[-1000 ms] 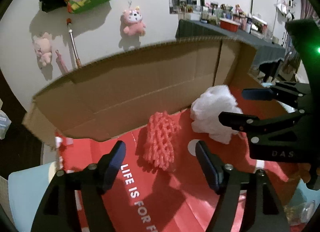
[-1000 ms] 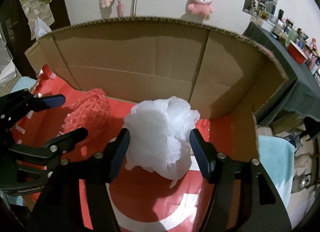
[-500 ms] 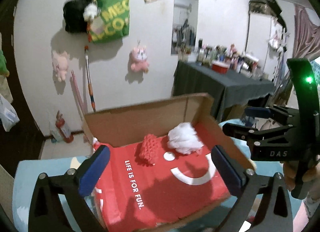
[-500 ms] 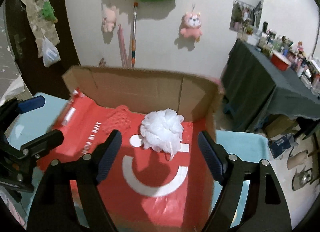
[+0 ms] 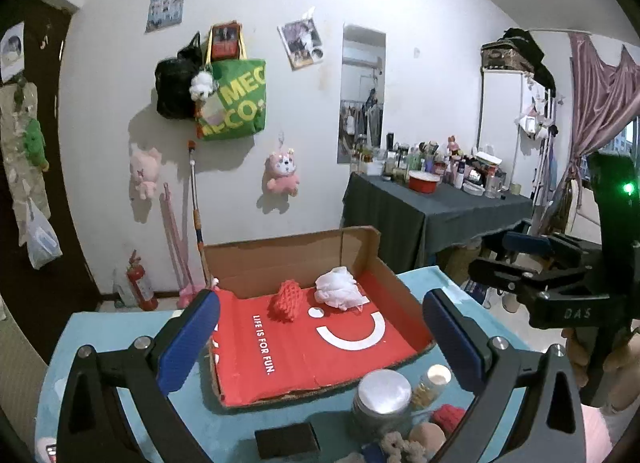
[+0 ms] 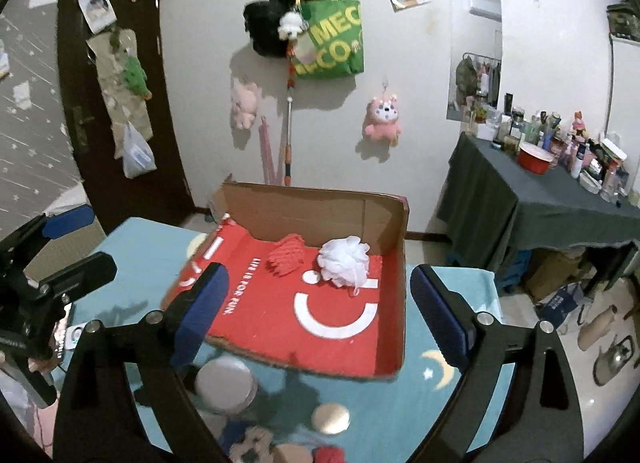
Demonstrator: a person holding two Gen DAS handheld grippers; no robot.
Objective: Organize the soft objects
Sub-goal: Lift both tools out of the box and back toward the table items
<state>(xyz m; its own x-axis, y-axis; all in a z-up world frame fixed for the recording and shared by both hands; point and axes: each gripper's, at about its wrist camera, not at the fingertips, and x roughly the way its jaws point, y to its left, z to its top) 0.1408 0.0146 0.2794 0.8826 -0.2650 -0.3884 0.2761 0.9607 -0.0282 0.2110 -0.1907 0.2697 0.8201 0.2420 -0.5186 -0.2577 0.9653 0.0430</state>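
Blue pads on my left gripper [image 5: 320, 337] stood spread as wide as they go, with nothing between them, aimed slightly downward at the cardboard box [image 5: 372, 259]. My right gripper [image 6: 318, 313] was opening its jaws, also empty, tilted down toward the same box from above the teal tablecloth [image 6: 460, 379]. From the left wrist view I could see the right gripper off to the box's right, held by a hand [image 5: 600, 359] at its grip.

Inside the box, on its red printed floor, the red mesh sponge [image 5: 287, 305] lay near the back wall, and the white bath pouf [image 5: 338, 292] sat just beside it, toward the box's right wall. Both rested released, well clear of my fingers.

In front of the box, on the cloth, stood a round tin with a silver lid [image 5: 382, 393] and a small jar [image 5: 430, 381]. Nearer than those I made out a red knitted ball [image 5: 447, 415] and some other soft bits, too blurred to name.
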